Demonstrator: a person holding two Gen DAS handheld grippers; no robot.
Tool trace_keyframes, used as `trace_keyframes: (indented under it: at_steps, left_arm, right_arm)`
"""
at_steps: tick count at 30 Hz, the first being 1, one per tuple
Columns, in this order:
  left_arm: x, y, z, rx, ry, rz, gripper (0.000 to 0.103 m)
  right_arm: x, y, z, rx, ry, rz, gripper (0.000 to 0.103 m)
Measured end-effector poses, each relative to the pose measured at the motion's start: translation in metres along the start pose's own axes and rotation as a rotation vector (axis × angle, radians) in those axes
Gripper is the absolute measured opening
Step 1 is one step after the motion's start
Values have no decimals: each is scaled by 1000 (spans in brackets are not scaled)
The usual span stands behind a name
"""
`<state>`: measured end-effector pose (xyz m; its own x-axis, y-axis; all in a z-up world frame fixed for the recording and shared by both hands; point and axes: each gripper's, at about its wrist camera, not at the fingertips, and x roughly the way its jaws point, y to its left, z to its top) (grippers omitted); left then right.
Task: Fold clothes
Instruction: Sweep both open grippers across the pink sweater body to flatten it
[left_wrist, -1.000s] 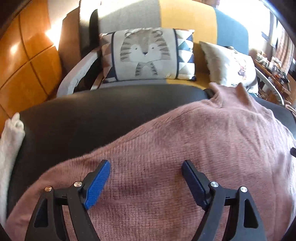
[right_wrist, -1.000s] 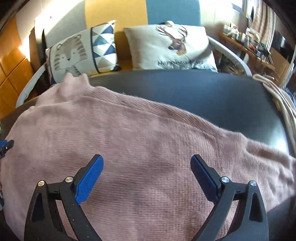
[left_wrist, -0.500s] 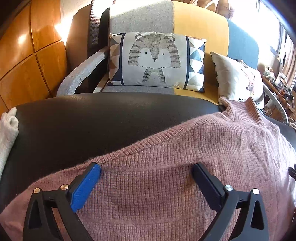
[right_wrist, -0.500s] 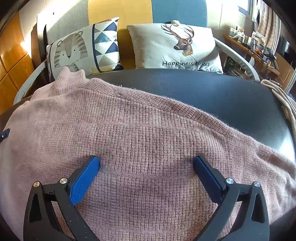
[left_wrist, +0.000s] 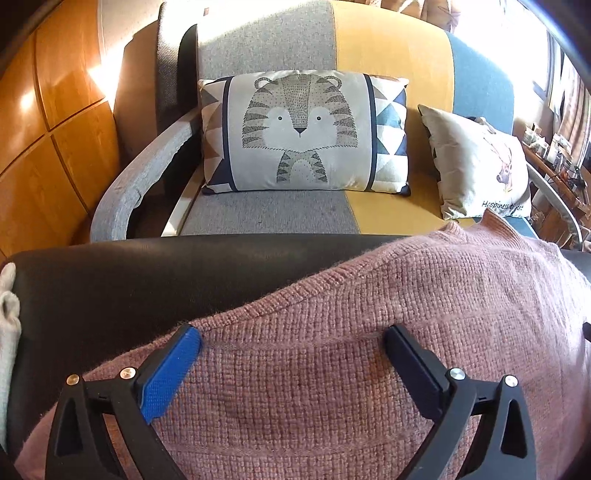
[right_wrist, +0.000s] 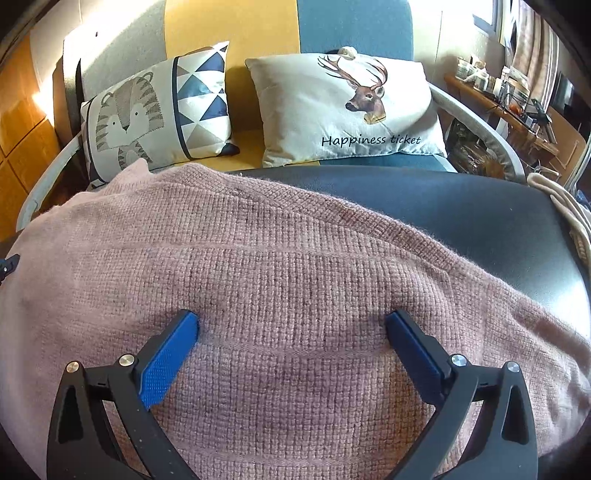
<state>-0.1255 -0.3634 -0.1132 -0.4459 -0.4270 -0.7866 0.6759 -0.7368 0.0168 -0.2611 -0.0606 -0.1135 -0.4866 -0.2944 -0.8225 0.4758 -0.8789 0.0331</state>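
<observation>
- Left gripper (left_wrist: 293, 334): jaws are standing spread wide, released, with nothing clamped. Both fingertips are pointing down onto the sweater (left_wrist: 369, 350); whether they are touching the knit cannot be told.
- Right gripper (right_wrist: 291, 319): jaws are likewise standing spread wide, released, gripping nothing. Its fingertips are sitting over the middle of the sweater (right_wrist: 295, 266); contact cannot be confirmed.
- Sweater: a pink knit, lying spread flat on the black counter (left_wrist: 129, 288). It is running under and ahead of both grippers. In the left view its edge is slanting from just beside the left finger up to the far right, where the collar is rising at the counter's far edge. In the right view the edge is slanting down to the right of the gripper.
- Counter: bare black surface is showing ahead and left of the left gripper, and ahead and right of the right gripper (right_wrist: 480, 214).
- White cloth (left_wrist: 7, 325): lying at the counter's edge, far left of the left gripper.
- Cream cloth (right_wrist: 565, 210): lying at the counter's edge, far right of the right gripper.
- Sofa (left_wrist: 388, 44): standing beyond the counter, carrying a tiger cushion (left_wrist: 301, 131) and a deer cushion (right_wrist: 354, 107).
</observation>
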Motion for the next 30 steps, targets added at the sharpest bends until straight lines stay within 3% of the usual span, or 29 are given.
trace_keyframes:
  at_steps: [3,5,7,12,17,21,26,30]
  left_arm:
    - [-6,1,0,-12,23,-19,99]
    - [-18,-3,-3,-17,54,-53,85]
    - [-36,-15,-7,-15,69,-109,80]
    - [-119,-63,-45,103,15,-235,80]
    - [-164,-71,-108,162,56,-293,80]
    - [-176,-76,-155,171,107,-297,80]
    - [-170,-72,-179,134,135,-256,80]
    - [-165,-70,-190,180,78,-225,82]
  right_arm:
    - [-8,0,-1,-7,9,4,103]
    - [-29,2,-5,-3,-10,17,102]
    - [-58,9,-14,-8,-52,60,102]
    - [-135,46,-66,-82,-110,175,102]
    - [-166,77,-133,-87,-71,262,102]
    - [-165,95,-168,-106,-26,276,102]
    - [-150,106,-192,-183,37,203,102]
    - [-150,108,-202,-236,11,178,102]
